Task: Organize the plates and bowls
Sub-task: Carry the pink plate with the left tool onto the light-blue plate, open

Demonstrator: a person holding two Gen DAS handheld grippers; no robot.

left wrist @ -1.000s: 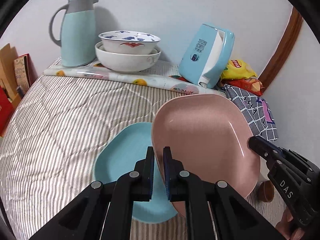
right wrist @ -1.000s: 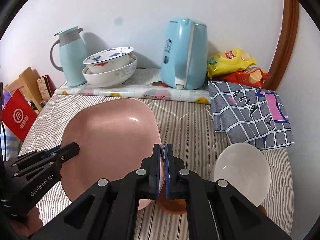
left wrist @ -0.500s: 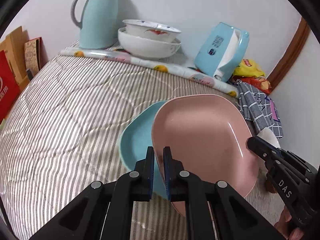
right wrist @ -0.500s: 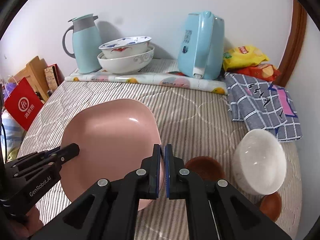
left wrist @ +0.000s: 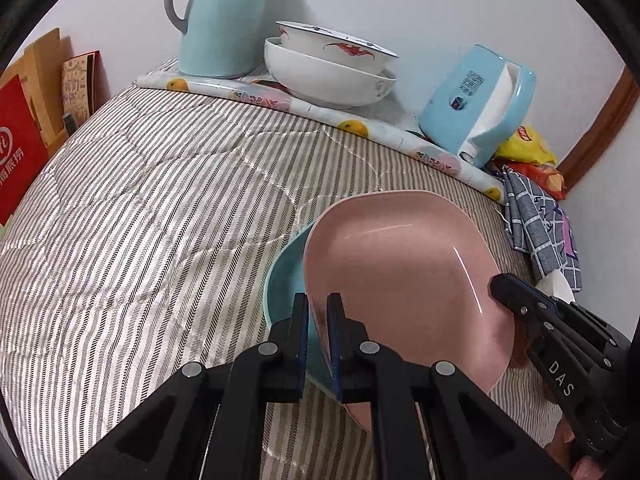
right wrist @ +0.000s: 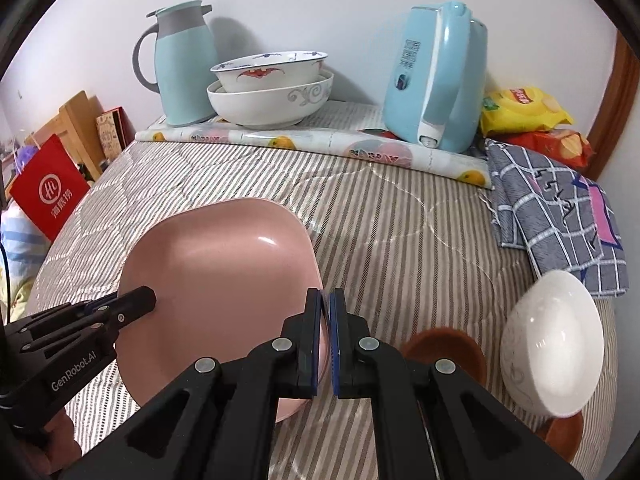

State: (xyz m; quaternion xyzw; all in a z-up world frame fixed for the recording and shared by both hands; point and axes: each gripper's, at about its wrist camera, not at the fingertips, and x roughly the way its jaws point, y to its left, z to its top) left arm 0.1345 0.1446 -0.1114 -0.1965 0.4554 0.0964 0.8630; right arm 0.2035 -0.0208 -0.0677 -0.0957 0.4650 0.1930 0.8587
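Both grippers, left gripper [left wrist: 318, 334] and right gripper [right wrist: 325, 334], were clamped tight on opposite rims of the pink plate [left wrist: 400, 280], which hung over the blue plate [left wrist: 286, 276] on the striped quilt [left wrist: 140, 220]. Stacked bowls [right wrist: 272, 88] sat against the white wall [right wrist: 320, 8] around 12 o'clock, with a white bowl [right wrist: 552, 340] at 4 o'clock.

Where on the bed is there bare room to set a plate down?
Free: the striped quilt between the fruit-print mat, the red bag and the blue plate; also a strip between the pink plate and the checked cloth. Crowded: the back mat and the corner around the white bowl.
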